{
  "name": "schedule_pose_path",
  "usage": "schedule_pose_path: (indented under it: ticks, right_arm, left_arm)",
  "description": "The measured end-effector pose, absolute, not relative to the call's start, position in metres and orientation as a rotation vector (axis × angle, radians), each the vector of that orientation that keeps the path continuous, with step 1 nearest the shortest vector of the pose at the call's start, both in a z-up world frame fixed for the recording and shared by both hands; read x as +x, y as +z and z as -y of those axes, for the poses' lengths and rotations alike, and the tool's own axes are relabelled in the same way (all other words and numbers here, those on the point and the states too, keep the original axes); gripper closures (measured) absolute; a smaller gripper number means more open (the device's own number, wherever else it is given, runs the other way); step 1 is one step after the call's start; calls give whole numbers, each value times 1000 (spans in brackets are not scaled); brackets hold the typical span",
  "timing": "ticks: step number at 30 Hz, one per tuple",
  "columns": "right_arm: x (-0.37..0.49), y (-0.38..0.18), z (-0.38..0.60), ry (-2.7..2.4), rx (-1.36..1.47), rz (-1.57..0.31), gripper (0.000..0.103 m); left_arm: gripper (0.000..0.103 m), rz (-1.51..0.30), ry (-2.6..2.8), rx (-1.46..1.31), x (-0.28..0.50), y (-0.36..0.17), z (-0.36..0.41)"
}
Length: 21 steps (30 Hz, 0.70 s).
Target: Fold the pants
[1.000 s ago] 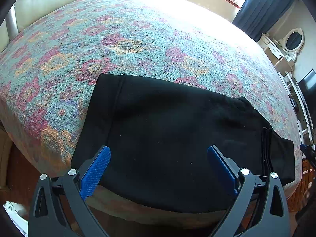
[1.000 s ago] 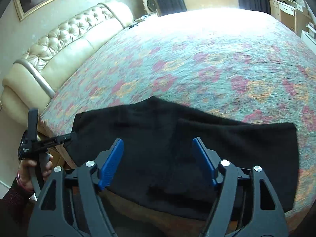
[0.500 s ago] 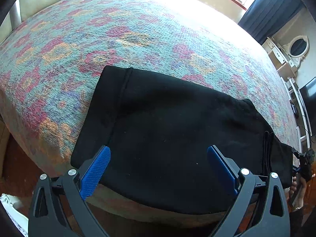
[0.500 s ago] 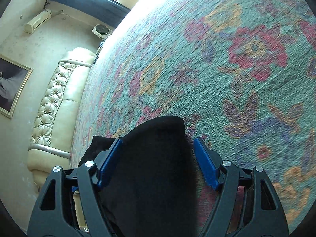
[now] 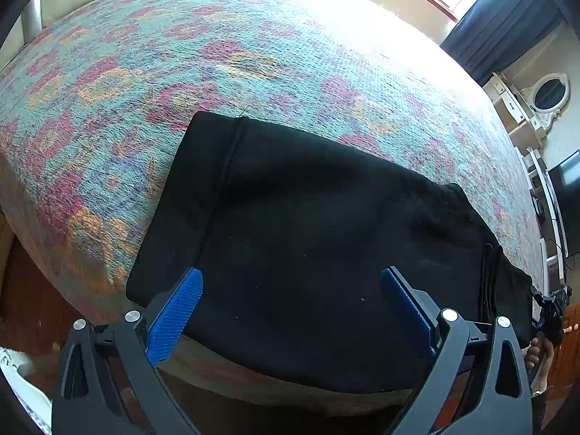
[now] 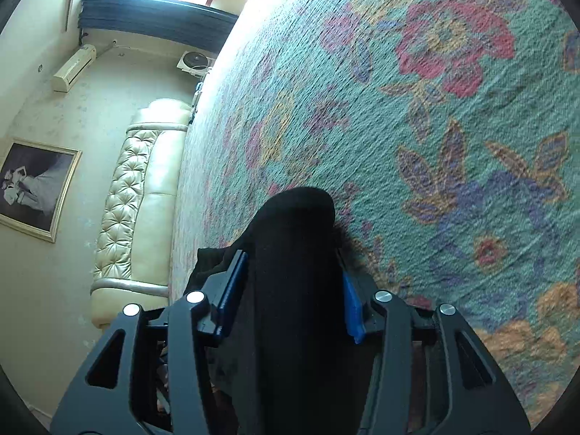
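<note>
Black pants (image 5: 308, 224) lie folded along the near edge of a bed with a floral bedspread (image 5: 217, 54). My left gripper (image 5: 290, 304) is open and hovers over the pants' near edge, touching nothing. In the right wrist view the pants' end (image 6: 295, 253) sits between the blue pads (image 6: 232, 290) of my right gripper (image 6: 293, 290), whose jaws press against the thick fold. The right gripper also shows small at the pants' far right end in the left wrist view (image 5: 551, 308).
A cream tufted headboard (image 6: 134, 210) runs along the bed's left side. A framed picture (image 6: 32, 188) hangs on the wall. A white dresser with an oval mirror (image 5: 536, 98) and a dark screen (image 5: 569, 195) stand to the right. Wooden floor (image 5: 25, 290) lies below the bed edge.
My right gripper swung to the right end of the pants, rolled sideways, and closed its jaws on the fabric. My left gripper stayed open and barely moved.
</note>
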State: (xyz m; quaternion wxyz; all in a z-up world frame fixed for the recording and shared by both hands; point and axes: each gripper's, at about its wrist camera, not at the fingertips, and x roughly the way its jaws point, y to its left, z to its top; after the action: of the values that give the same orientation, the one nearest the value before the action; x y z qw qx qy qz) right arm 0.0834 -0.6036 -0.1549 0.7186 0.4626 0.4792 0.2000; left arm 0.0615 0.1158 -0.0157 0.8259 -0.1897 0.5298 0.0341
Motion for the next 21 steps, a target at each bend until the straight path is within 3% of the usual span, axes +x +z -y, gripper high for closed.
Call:
schedule_pose_path:
  ticks: [9, 13, 17, 21]
  right_arm:
    - [41, -164, 611, 507, 1129, -1057, 51]
    - [38, -171, 612, 458, 1075, -1097, 81]
    - [32, -175, 615, 447, 1101, -1084, 81]
    - [21, -174, 619, 486, 1138, -1089, 67]
  left_arm:
    - [6, -1126, 73, -403, 62, -16, -119]
    - [6, -1126, 75, -408, 62, -15, -121]
    - [6, -1126, 77, -407, 62, -15, -121]
    - [6, -1120, 79, -416, 62, -14, -122]
